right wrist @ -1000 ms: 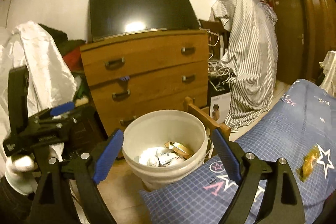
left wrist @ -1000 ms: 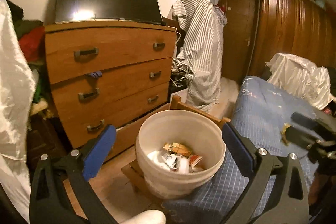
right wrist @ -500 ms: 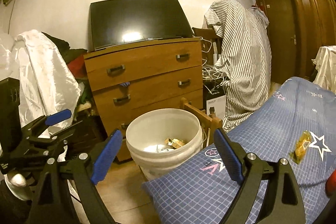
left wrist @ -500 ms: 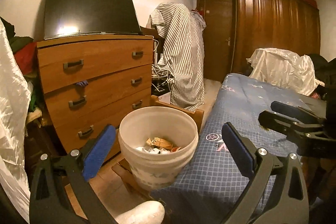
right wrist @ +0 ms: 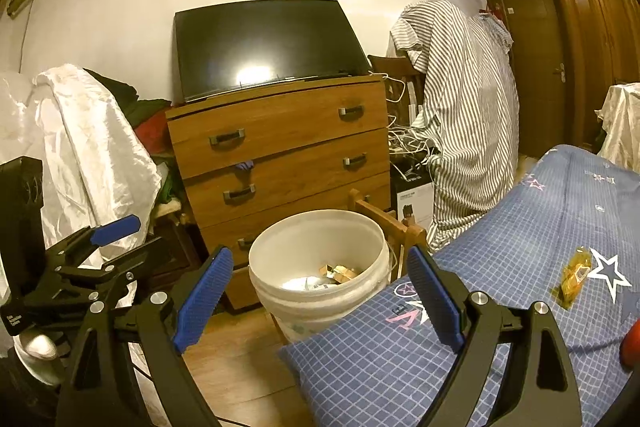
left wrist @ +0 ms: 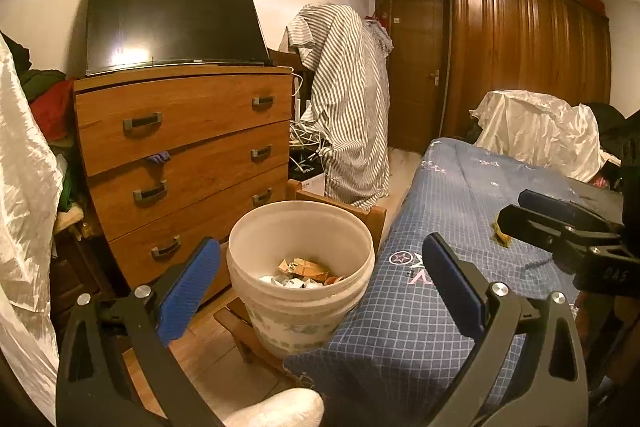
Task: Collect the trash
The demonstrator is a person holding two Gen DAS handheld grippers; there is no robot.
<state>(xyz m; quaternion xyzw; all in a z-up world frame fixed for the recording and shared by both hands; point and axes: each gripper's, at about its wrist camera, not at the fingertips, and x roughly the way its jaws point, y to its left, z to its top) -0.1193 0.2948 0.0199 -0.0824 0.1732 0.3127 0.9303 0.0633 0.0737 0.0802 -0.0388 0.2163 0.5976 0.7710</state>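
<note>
In the right wrist view a white sheet [right wrist: 92, 147] is hanging at 9 o'clock, and below it the left gripper [right wrist: 116, 247] is showing side-on, its blue pads standing well apart with nothing between them. The dresser [right wrist: 280, 143] is standing at 12 o'clock, carrying a dark TV [right wrist: 264, 47]. The right gripper [right wrist: 316, 295] is gaping wide and gripping nothing, its blue pads framing the white bucket [right wrist: 320, 291], which is sitting on a wooden stool [right wrist: 384, 223] at 6 o'clock and holding paper scraps [right wrist: 340, 273]. A striped cloth [right wrist: 468, 131] is draping at 2 o'clock. The bed [right wrist: 500, 267] is stretching from 5 to 3 o'clock, and a yellow wrapper [right wrist: 574, 279] is lying on it just beside a white star print, well apart from the bucket. In the left wrist view a wardrobe [left wrist: 528, 59] is filling 2 o'clock
</note>
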